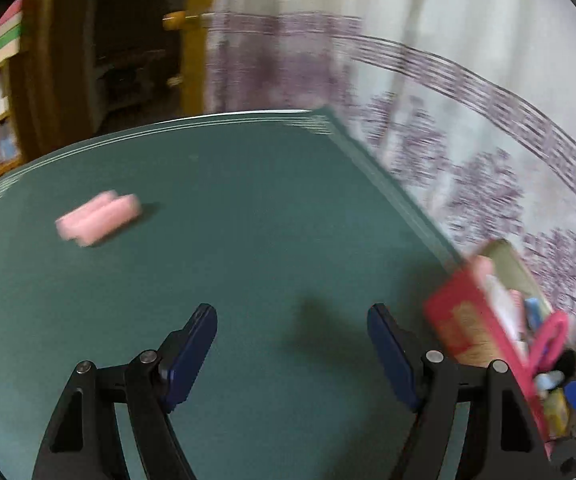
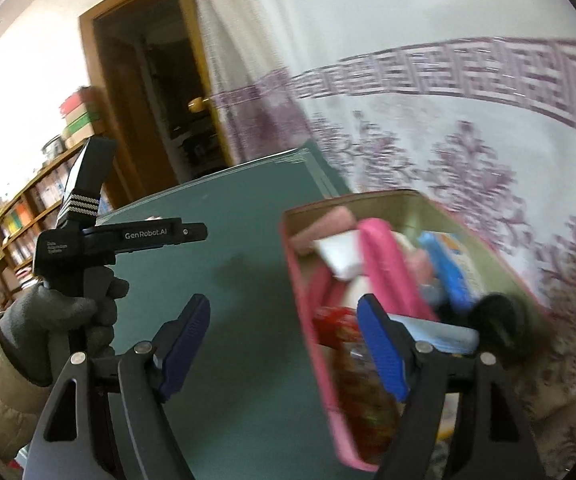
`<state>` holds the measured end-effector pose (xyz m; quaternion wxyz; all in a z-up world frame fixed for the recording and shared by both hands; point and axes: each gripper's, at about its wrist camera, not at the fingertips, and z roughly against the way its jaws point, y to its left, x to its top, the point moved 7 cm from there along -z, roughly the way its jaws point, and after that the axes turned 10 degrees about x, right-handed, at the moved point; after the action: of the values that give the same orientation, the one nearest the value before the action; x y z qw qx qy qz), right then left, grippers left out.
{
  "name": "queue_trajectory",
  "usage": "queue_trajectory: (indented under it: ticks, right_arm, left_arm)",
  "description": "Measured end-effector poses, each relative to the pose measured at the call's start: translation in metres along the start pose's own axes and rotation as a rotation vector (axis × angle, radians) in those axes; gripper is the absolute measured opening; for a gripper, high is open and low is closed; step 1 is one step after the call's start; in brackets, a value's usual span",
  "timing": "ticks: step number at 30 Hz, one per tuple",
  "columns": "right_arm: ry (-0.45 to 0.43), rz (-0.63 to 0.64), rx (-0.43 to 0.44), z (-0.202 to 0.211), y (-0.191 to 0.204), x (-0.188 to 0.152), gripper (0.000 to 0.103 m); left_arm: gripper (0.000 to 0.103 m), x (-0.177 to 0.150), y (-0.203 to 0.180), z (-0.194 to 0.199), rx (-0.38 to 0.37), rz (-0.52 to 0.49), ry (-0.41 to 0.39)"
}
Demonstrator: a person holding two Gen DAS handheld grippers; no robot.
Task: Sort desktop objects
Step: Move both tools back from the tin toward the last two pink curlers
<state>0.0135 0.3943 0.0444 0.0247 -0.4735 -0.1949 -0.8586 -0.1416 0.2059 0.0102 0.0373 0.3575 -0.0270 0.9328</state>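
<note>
A pink block-shaped object (image 1: 98, 218), blurred, lies alone on the green tabletop (image 1: 248, 240), far ahead and to the left of my left gripper (image 1: 291, 320), which stands open with nothing between its fingers. A pink-rimmed tin box (image 2: 311, 320) full of small items sits at the table's right edge; it also shows as the box (image 1: 459, 320) at the right of the left wrist view. My right gripper (image 2: 284, 316) is open, its right finger (image 2: 379, 348) over the box and its left finger over the table. The left tool's body (image 2: 100, 240), held by a gloved hand (image 2: 56, 320), shows at the left.
Inside the box lie a pink case (image 2: 387, 264), a blue item (image 2: 443, 268), white paper and red packets. A white cloth with purple pattern (image 2: 447, 140) hangs behind the table. A bookshelf (image 2: 20, 224) and a wooden door frame (image 1: 192, 40) stand at the back left.
</note>
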Motion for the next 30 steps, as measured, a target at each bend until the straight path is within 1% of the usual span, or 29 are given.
queue_trajectory:
  ticks: [6, 9, 14, 17, 22, 26, 30]
  right_arm:
    - [0.061, 0.064, 0.082, -0.038, 0.039, 0.006, 0.080]
    - [0.089, 0.078, 0.121, -0.062, 0.054, 0.015, 0.080]
    - [0.115, 0.114, 0.149, -0.106, 0.078, 0.037, 0.080]
    - [0.132, 0.143, 0.171, -0.137, 0.097, 0.050, 0.080]
    - [0.188, 0.210, 0.218, -0.200, 0.134, 0.068, 0.080]
    - [0.254, 0.245, 0.257, -0.249, 0.161, 0.070, 0.080]
    - [0.305, 0.274, 0.287, -0.292, 0.182, 0.070, 0.080]
  left_arm:
    - [0.079, -0.004, 0.090, 0.002, 0.099, 0.098, 0.008]
    - [0.079, -0.006, 0.129, 0.004, 0.140, 0.132, 0.007]
    - [0.079, -0.015, 0.183, 0.006, 0.180, 0.168, 0.016]
    - [0.079, -0.021, 0.206, 0.007, 0.192, 0.179, 0.022]
    - [0.079, -0.032, 0.238, 0.011, 0.196, 0.207, 0.027]
    - [0.079, -0.037, 0.260, 0.014, 0.202, 0.229, 0.027]
    - [0.079, -0.038, 0.271, 0.010, 0.198, 0.239, 0.034]
